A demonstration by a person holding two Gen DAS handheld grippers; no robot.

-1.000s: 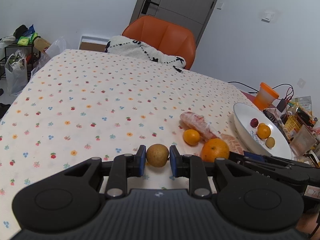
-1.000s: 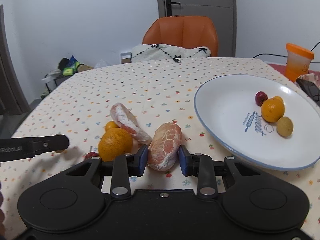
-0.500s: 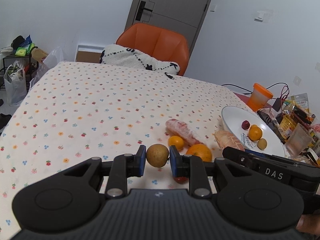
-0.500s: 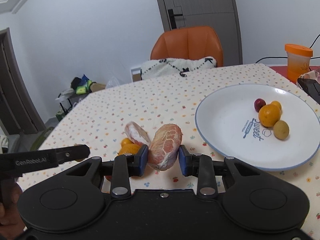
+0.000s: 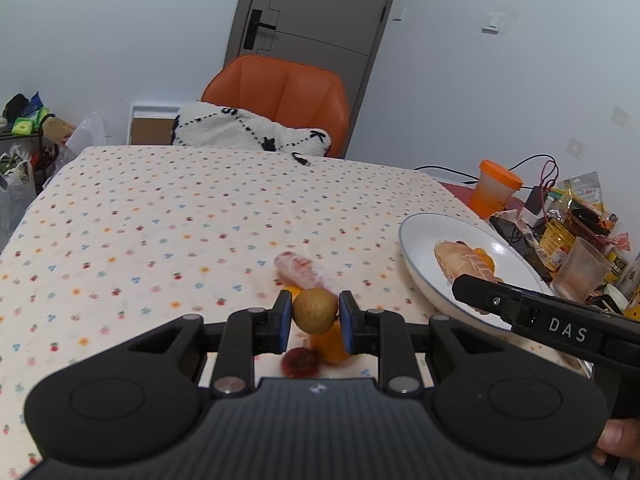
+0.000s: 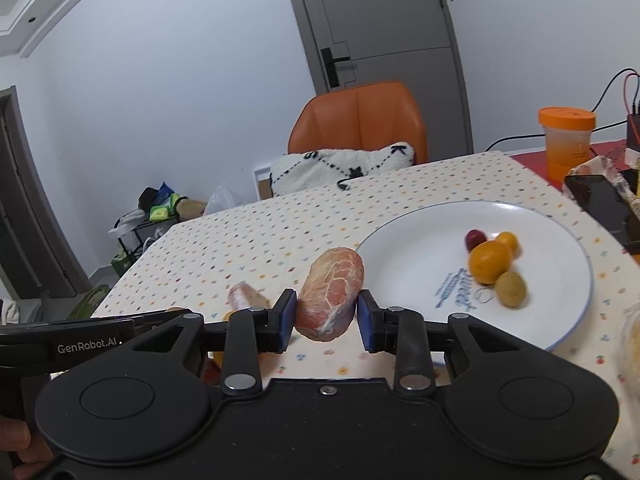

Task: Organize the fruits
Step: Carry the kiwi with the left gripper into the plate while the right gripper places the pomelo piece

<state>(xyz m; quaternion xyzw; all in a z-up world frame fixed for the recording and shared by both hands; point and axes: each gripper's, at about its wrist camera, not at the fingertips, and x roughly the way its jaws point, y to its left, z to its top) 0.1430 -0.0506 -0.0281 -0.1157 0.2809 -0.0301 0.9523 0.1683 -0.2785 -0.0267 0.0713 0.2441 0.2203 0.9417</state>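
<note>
Both grippers higher above the dotted tablecloth [image 5: 160,216] now, left jaws around a brown fruit [image 5: 315,310], right around a peeled grapefruit segment [image 6: 331,294].

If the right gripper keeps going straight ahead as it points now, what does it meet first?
Probably the near rim of the white plate. The right gripper, shut on the peeled grapefruit piece, points just left of it, though depth is unclear.
</note>
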